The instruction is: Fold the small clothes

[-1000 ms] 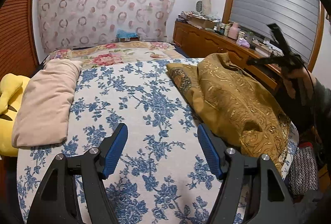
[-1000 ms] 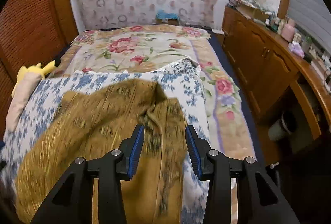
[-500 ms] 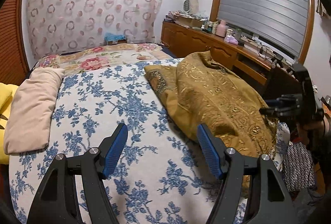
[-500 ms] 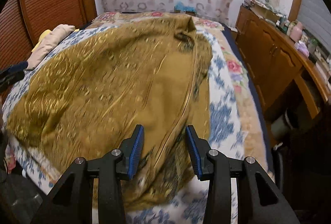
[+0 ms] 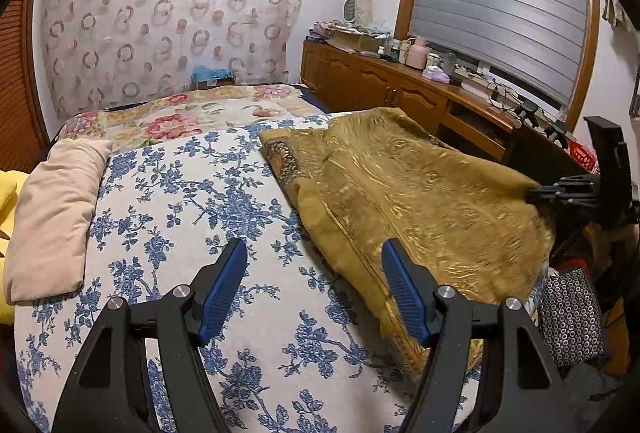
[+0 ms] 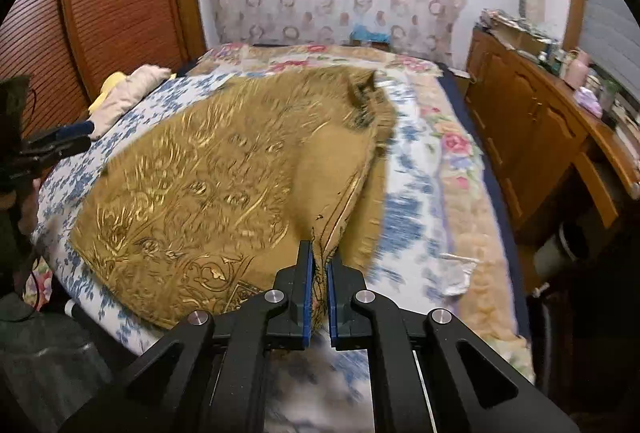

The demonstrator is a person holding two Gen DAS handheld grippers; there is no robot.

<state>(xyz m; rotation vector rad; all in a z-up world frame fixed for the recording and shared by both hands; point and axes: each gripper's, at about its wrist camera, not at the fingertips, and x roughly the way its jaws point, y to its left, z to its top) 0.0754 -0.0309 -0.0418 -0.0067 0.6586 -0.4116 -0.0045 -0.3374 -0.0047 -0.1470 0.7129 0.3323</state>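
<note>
On my far left, the beige rectangular cushion [image 5: 56, 217] lies along the edge of the bed with its blue-flowered white cover [image 5: 192, 201], and nothing there has moved. My left gripper [image 5: 312, 289] hovers over bare cover with its blue-padded fingers [image 5: 222, 291] spread wide and holding nothing, just as they were a second ago, near the left hem of the garment but not touching it. Further right lies the thing I am folding, the mustard-gold brocade garment with shiny scroll patterning [image 5: 404, 193], spread over the right half of the bed and hanging slightly past the near edge. The real change is on the right: half a second ago my right gripper [image 6: 319, 271] stood parted above the fabric, and now its fingers [image 6: 306, 285] are clenched on a pinch of the garment's edge [image 6: 320, 249], with the cloth rising into a ridge from that pinch. In the left wrist view that gripper sits at the garment's right-hand corner. I take this to mean one corner is secured while the other is not yet taken, so the fold itself has not begun; my left side likely needs to claim the opposite hem next.
</note>
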